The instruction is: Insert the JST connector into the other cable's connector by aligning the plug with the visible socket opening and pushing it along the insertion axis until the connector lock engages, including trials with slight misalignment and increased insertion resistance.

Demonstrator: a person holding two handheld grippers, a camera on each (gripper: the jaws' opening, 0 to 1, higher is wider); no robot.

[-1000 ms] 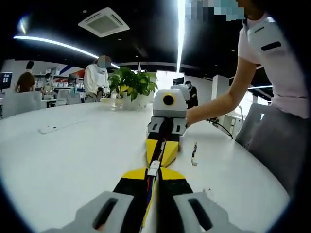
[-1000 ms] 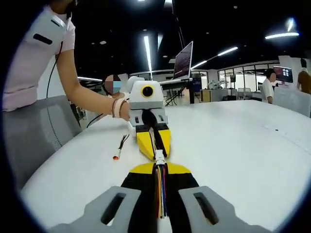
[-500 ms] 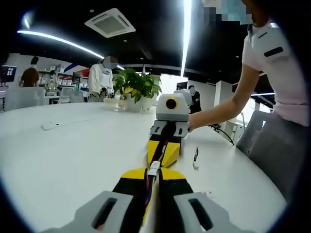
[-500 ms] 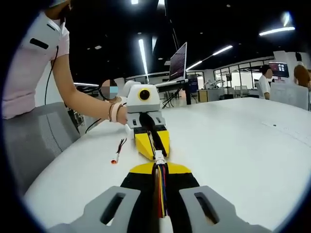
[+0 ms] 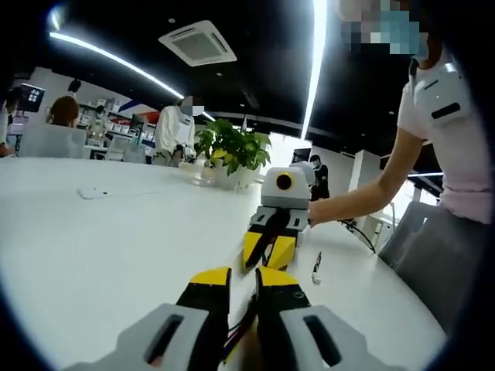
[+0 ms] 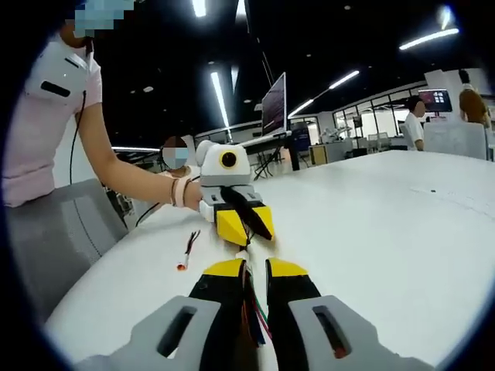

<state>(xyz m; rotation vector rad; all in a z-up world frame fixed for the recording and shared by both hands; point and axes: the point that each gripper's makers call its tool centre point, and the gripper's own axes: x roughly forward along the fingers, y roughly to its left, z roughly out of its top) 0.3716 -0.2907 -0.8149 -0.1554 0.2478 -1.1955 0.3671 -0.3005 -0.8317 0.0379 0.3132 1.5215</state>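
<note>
In the left gripper view, the left tongs (image 5: 241, 287) are rising from the bottom, their yellow-tipped black jaws standing slightly parted with a narrow gap. A bundle of thin coloured wires (image 5: 246, 323) is lying in that gap; whether the jaws are pinching it cannot be told. Across the smooth white table (image 5: 116, 239), the right tongs (image 5: 267, 255) are pointing back at the camera, with yellow wedge-shaped jaws and a dark strip running down between them. A person's bare forearm (image 5: 352, 205) is reaching to that gripper. A spare short cable (image 5: 316, 267) with a small pale plug is lying on the table just beside it. A leafy green potted plant (image 5: 228, 147) is standing farther back.

In the right gripper view, the right tongs (image 6: 254, 280) are standing a little apart, with multicoloured wires (image 6: 254, 313) running between the jaws; the grip itself cannot be judged. The left tongs (image 6: 244, 224) are facing them, tips near each other, a small pale connector (image 6: 245, 245) showing at their yellow point. The spare cable (image 6: 186, 251), red-tipped, is lying on the table (image 6: 371, 224) to one side.
</note>
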